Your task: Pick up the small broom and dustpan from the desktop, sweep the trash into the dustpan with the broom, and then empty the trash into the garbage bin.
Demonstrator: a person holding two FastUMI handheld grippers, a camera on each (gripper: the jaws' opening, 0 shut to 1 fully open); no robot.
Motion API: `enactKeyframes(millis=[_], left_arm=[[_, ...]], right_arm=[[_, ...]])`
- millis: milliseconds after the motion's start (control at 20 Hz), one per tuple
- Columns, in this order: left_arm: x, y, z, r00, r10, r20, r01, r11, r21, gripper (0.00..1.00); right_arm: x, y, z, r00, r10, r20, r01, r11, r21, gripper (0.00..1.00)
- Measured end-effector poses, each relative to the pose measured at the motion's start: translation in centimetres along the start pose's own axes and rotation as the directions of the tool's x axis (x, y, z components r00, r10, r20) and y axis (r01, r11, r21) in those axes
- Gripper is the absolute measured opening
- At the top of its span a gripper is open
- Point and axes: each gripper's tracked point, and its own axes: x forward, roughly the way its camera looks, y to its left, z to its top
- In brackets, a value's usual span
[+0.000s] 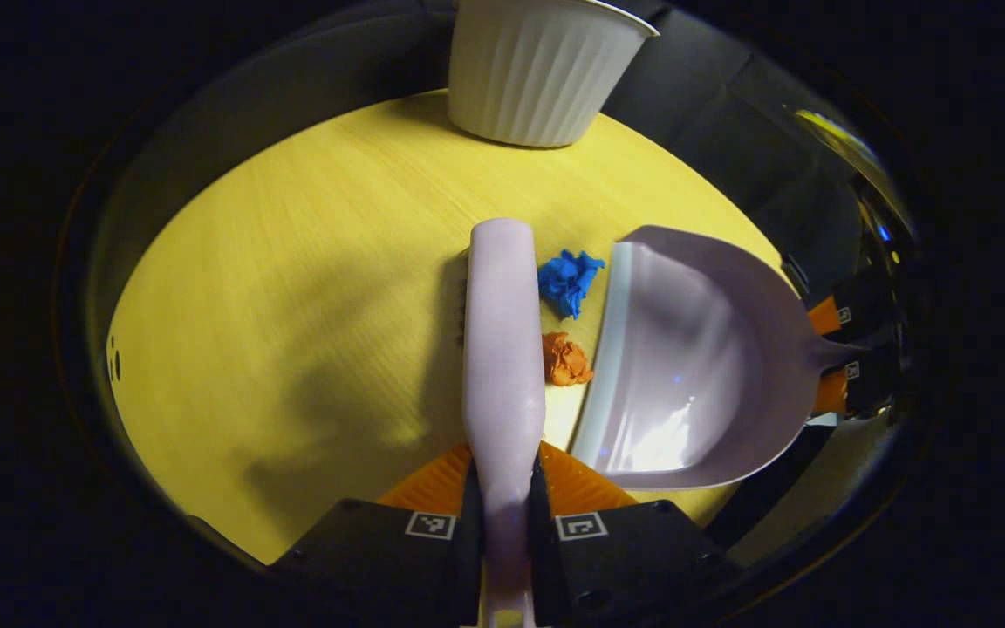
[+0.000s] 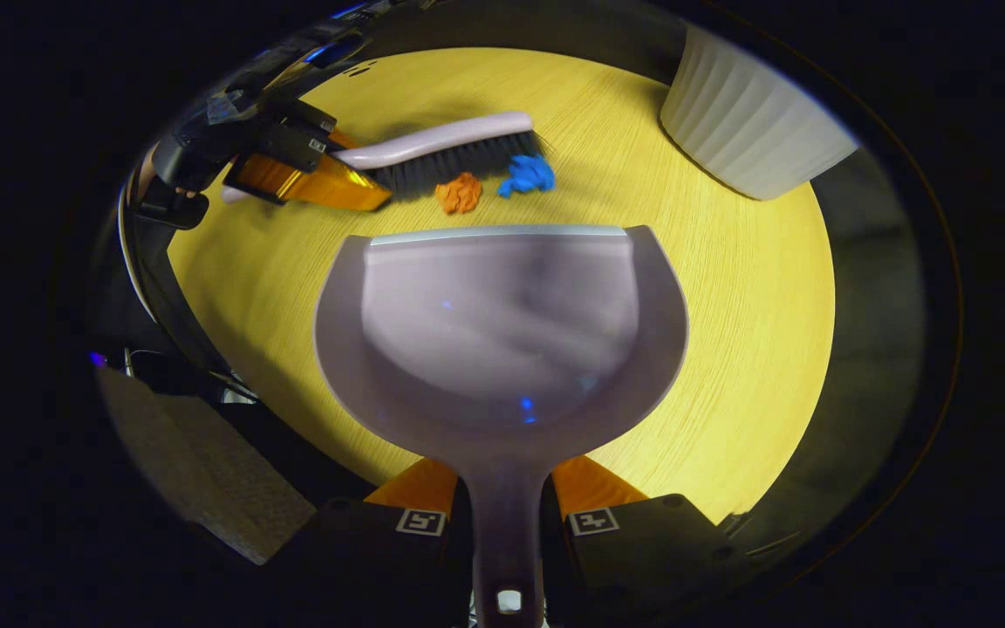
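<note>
My left gripper (image 1: 503, 488) is shut on the handle of the small pale lilac broom (image 1: 502, 340), which points away over the yellow desktop (image 1: 293, 288). Its dark bristles (image 2: 454, 164) rest against an orange paper wad (image 1: 565, 359) and sit beside a blue wad (image 1: 568, 281). Both wads lie between the broom and the front lip of the lilac dustpan (image 1: 694, 358). My right gripper (image 2: 507, 501) is shut on the dustpan's handle; the pan (image 2: 502, 323) lies low over the desk with its lip facing the wads (image 2: 459, 192). The left gripper (image 2: 311, 179) shows far left there.
A white ribbed garbage bin (image 1: 537, 70) stands at the far edge of the round desktop, seen at the upper right in the right gripper view (image 2: 747, 131). Dark cloth surrounds the table. Bare desk stretches left of the broom.
</note>
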Motion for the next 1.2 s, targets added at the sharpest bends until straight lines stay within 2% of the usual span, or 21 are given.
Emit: enactKeyframes(millis=[200, 250, 350, 400, 450, 500, 700, 900, 950, 1000, 1100, 1150, 1200], left_arm=[[-0.7, -2.7, -0.7, 0.988, -0.142, -0.054, 0.142, 0.99, 0.001, 0.27], [-1.2, -3.3, -0.7, 0.983, -0.17, -0.063, 0.169, 0.986, -0.009, 0.25], [-1.8, -3.7, -0.4, 0.982, -0.183, -0.053, 0.182, 0.983, -0.024, 0.28], [-2.1, -3.7, 0.0, 0.983, -0.178, -0.036, 0.177, 0.984, -0.034, 0.27], [-2.6, -3.5, 0.4, 0.986, -0.166, -0.02, 0.165, 0.985, -0.047, 0.27], [-3.2, -3.3, 0.7, 0.989, -0.151, -0.005, 0.15, 0.987, -0.061, 0.27], [-7.5, -1.9, 1.3, 0.994, -0.069, 0.085, 0.077, 0.993, -0.093, 0.27], [-10.6, 3.6, -0.5, 0.983, 0.084, 0.161, -0.064, 0.99, -0.124, 0.27], [-11.5, 5.0, -1.0, 0.978, 0.124, 0.166, -0.101, 0.985, -0.137, 0.28], [-12.1, 6.1, -1.6, 0.974, 0.154, 0.167, -0.128, 0.98, -0.154, 0.27], [-12.9, 6.8, -3.1, 0.97, 0.178, 0.168, -0.145, 0.971, -0.191, 0.28], [-13.1, 7.3, -3.8, 0.969, 0.183, 0.165, -0.148, 0.968, -0.204, 0.27], [-12.8, 8.0, -4.3, 0.969, 0.187, 0.161, -0.15, 0.965, -0.215, 0.27]], right_arm=[[0.1, -0.1, 0.7, 1.0, -0.016, 0.019, 0.017, 0.999, -0.038, 0.36], [0.5, 0.1, 1.1, 1.0, -0.013, 0.027, 0.014, 0.999, -0.03, 0.4], [1.6, 0.6, 2.2, 0.999, -0.017, 0.052, 0.018, 1.0, -0.022, 0.4], [2.1, 0.5, 2.0, 0.998, -0.023, 0.063, 0.024, 1.0, -0.015, 0.36], [2.5, 0.5, 1.9, 0.997, -0.028, 0.076, 0.028, 1.0, -0.005, 0.32], [2.9, 0.4, 1.8, 0.995, -0.028, 0.091, 0.027, 1.0, 0.01, 0.4], [4.6, 0.7, 1.1, 0.99, -0.043, 0.137, 0.032, 0.997, 0.077, 0.36], [4.0, 2.0, 1.2, 0.99, -0.053, 0.132, 0.029, 0.983, 0.18, 0.36], [3.6, 2.0, 1.2, 0.99, -0.058, 0.128, 0.031, 0.979, 0.204, 0.4], [3.1, 2.1, 1.3, 0.99, -0.067, 0.127, 0.037, 0.974, 0.223, 0.36], [1.9, 2.5, 1.7, 0.986, -0.087, 0.144, 0.049, 0.967, 0.249, 0.4], [1.3, 2.3, 2.1, 0.982, -0.101, 0.157, 0.058, 0.964, 0.259, 0.36], [0.8, 2.0, 2.5, 0.978, -0.12, 0.171, 0.07, 0.96, 0.271, 0.36]])
